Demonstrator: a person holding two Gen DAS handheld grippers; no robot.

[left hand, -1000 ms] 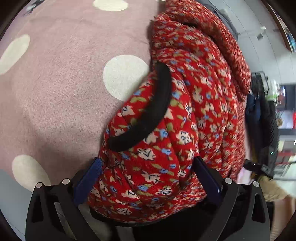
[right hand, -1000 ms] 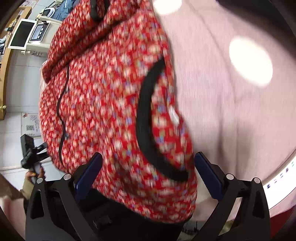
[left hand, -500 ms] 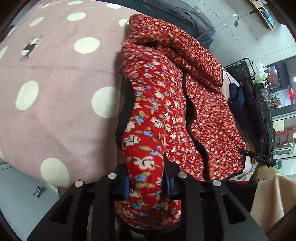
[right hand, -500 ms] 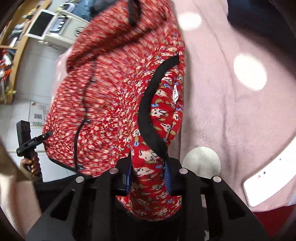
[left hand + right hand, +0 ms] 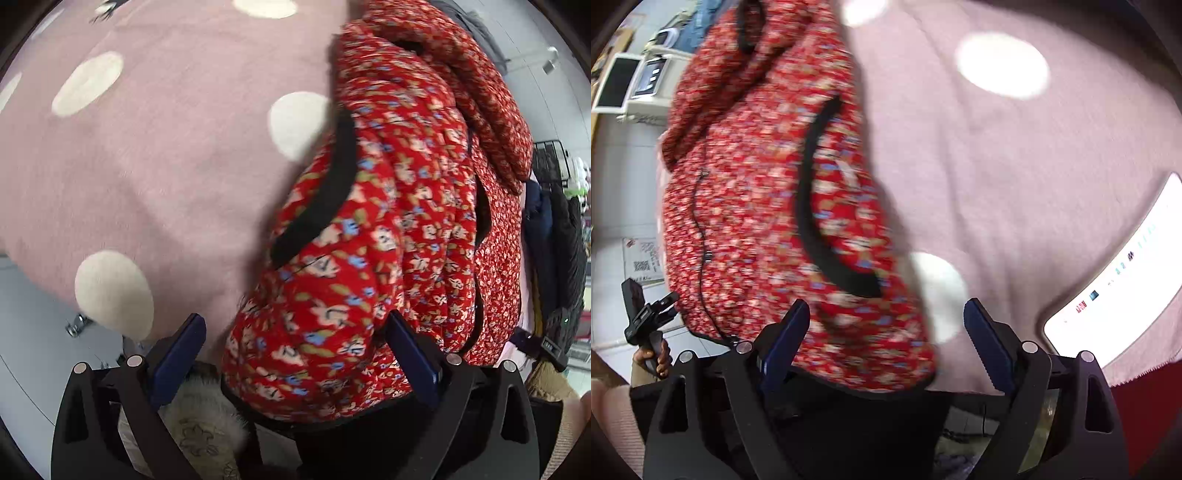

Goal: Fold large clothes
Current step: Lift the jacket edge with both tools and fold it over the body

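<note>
A red floral padded jacket (image 5: 388, 221) lies bunched on a pink polka-dot cover (image 5: 166, 166). Its black-trimmed pocket slit (image 5: 321, 206) faces up. My left gripper (image 5: 295, 350) points down at the jacket's near edge. Its jaws are opening wide, and the padded fabric bulges between the blue pads without being pinched. In the right wrist view the same jacket (image 5: 750, 184) and its black trim (image 5: 820, 229) are blurred. My right gripper (image 5: 886, 338) hangs over the hem, jaws opening, with the fabric loose between them.
Pale fur trim (image 5: 207, 417) shows under the left gripper. Dark clothes (image 5: 554, 229) hang at the right. A white panel (image 5: 1126, 266) lies on the cover (image 5: 1015, 184) at the right. A hand on a black handle (image 5: 646, 317) and a monitor (image 5: 617, 81) are at the left.
Half a second ago both grippers were shut on folds of the jacket. Both have let go and spread wide, and the fabric has sunk back between the pads.
</note>
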